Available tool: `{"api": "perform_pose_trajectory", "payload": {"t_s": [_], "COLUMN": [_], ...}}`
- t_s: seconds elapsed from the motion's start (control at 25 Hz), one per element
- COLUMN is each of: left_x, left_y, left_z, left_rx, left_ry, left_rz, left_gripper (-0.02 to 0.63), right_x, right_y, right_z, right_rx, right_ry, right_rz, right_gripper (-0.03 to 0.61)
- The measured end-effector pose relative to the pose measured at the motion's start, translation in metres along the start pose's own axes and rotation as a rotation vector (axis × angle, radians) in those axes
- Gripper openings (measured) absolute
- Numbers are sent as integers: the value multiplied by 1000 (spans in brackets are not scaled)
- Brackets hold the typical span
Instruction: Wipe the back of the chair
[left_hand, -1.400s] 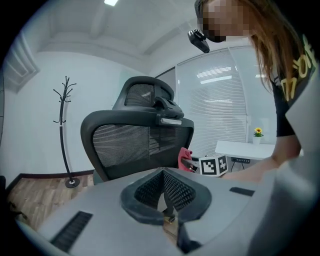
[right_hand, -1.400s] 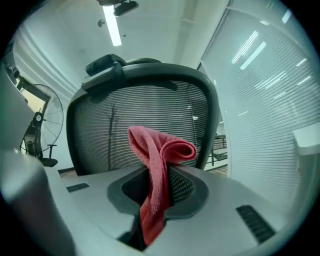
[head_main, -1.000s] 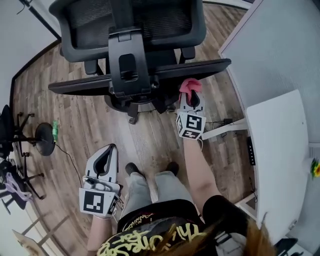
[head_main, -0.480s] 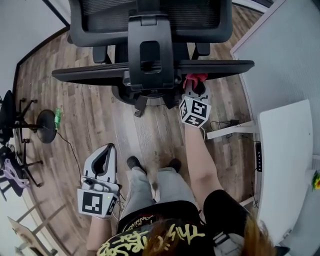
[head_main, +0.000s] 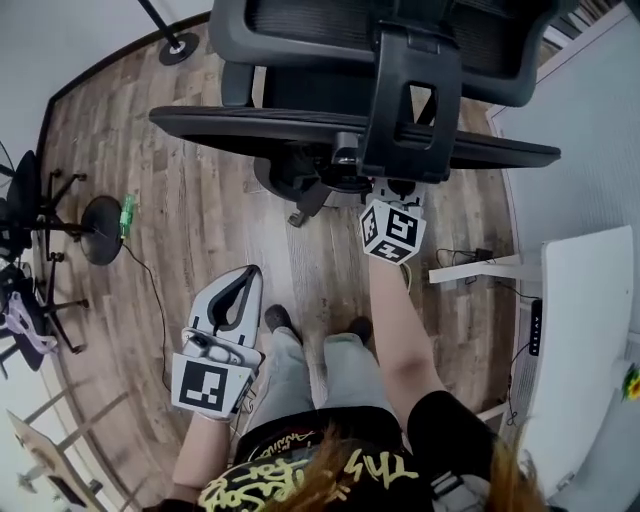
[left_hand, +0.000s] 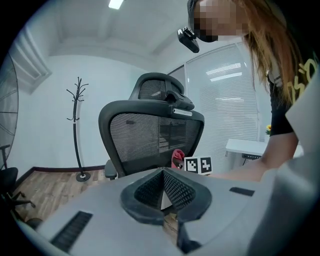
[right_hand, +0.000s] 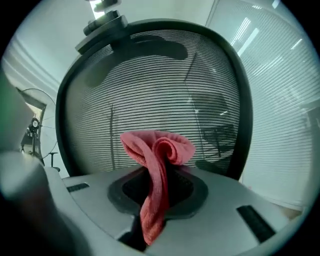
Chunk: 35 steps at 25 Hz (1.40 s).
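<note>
Both grippers show plainly, but only one has work. The right gripper (right_hand: 157, 175) has its jaws clamped on a red cloth (right_hand: 159, 150). The cloth's rolled top bulges above the pads and a tail hangs down between them. Straight ahead of it is the mesh backrest (right_hand: 150, 90) of the office chair. The cloth is close in front of the lower mesh, though I cannot tell whether it touches. The left gripper (left_hand: 162, 187) has its jaws together on nothing and hangs low beside my leg, well apart from the chair.

To wipe well, I judge that I should press the rolled bulge flat against the mesh, not the jaw tips, since the hard pads would catch on the weave. Long overlapping strokes across the panel should work, with light pressure because the mesh gives. The hold on the cloth looks narrow, so a hard drag might pull it free. My idle gripper could steady the chair, which may roll or swivel away when pushed.

The backrest's dark frame (right_hand: 242, 115) borders the mesh on every side, and I would run the strokes right up to it. From the head view, the headrest bracket (head_main: 410, 100) and the backrest's top rim (head_main: 250, 125) overhang the right gripper, so lifting straight up is tight. The white desk (head_main: 585, 340) crowds my right. The wood floor (head_main: 180, 230) to my left is open, apart from a thin cable (head_main: 160, 310).
</note>
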<state>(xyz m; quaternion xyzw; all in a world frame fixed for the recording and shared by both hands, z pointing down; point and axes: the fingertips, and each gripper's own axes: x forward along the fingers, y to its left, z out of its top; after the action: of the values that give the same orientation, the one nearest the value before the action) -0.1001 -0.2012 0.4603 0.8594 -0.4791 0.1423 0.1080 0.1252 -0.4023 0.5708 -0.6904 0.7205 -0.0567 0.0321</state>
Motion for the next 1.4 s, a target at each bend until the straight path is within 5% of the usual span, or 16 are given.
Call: {"api": "perform_pose_trajectory", "payload": {"t_s": [0.44, 0.8, 1.4], "left_x": [-32, -65, -95], "left_y": [32, 62, 124], "left_z": [3, -10, -22], "left_rx": [1, -10, -36], "left_ry": [-60, -58, -59], "left_rz": [9, 39, 98], "left_gripper": [-6, -6, -6], "right_x": [4, 10, 19], "right_y": [90, 140, 242], "right_z": [-2, -8, -22], "right_rx": [-20, 15, -39], "right_ry": [21, 9, 50], "right_rz": [99, 100, 278], "right_gripper": [63, 63, 61]}}
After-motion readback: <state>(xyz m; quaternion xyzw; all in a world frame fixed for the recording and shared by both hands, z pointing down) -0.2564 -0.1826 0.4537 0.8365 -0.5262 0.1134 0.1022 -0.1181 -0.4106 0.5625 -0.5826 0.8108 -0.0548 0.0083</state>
